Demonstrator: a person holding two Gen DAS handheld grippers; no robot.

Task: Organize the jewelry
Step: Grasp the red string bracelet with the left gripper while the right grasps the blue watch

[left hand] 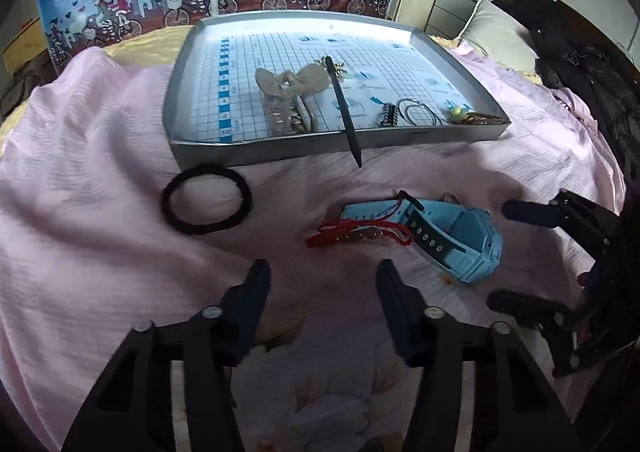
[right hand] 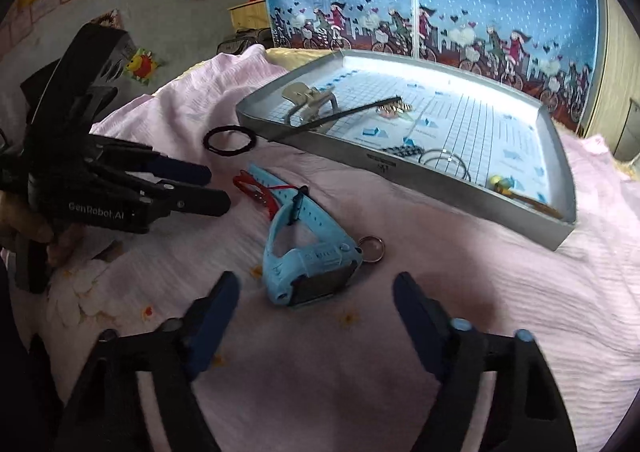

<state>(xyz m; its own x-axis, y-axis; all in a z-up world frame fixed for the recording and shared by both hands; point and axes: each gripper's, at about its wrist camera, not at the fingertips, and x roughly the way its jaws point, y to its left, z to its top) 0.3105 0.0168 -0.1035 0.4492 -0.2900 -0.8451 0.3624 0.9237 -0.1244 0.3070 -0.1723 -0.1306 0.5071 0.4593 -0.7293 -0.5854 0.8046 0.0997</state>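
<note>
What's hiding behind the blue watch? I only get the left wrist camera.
Observer: A small metal ring lies on the pink sheet, right beside the case of the blue watch.
Operator: Which way is the watch's screen looking?
Observer: Its dark screen faces the right gripper, which is open and empty.
Operator: Why can't I see who holds my gripper?
Observer: Your camera looks forward. The right wrist view shows a hand at the back of the left gripper.
</note>
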